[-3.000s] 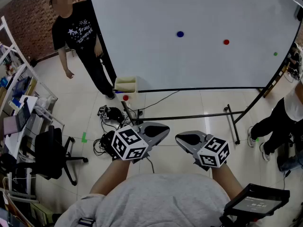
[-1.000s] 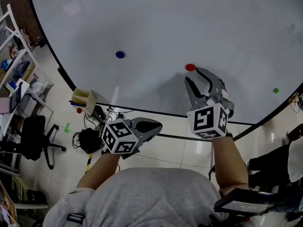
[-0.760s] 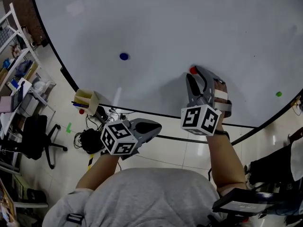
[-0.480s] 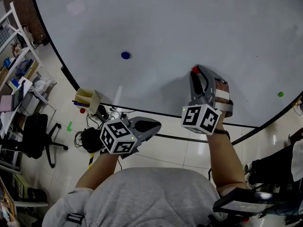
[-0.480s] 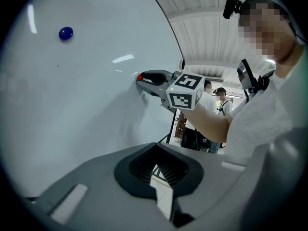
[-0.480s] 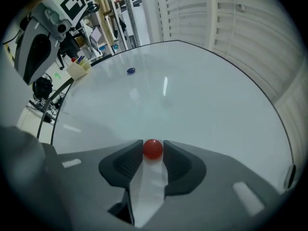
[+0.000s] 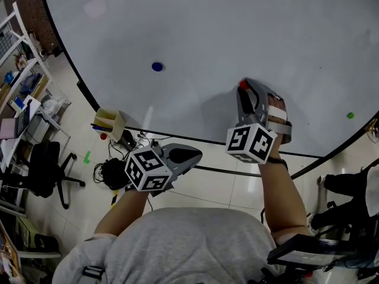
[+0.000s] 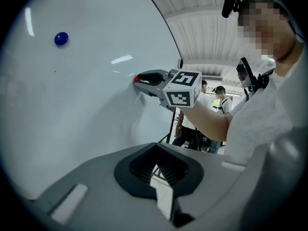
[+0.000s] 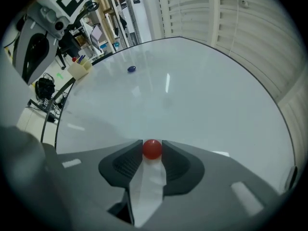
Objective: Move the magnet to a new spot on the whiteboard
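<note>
Right gripper view: right tongs (image 9: 152, 144) closing, tips pinching small round red magnet (image 9: 152, 149) on white whiteboard (image 9: 192, 95); shallow hold could slip.

1. From where I stand this looks like a lab or workroom in an office building, not a home.
2. A big whiteboard (image 7: 207, 28) on a black frame fills one side, with a small tray of pens (image 7: 108, 123) at its lower corner.
3. Pale glossy floor tiles (image 7: 219, 185) run underneath, and a tangle of black cables (image 7: 109, 173) lies on them.
4. A white shelving rack (image 7: 15, 52) crammed with gear lines the left, with a black swivel chair (image 7: 44, 179) near it.
5. Overhead is a slatted panel ceiling (image 8: 202, 8), and a couple of people (image 8: 219, 95) stand beyond the board.
</note>
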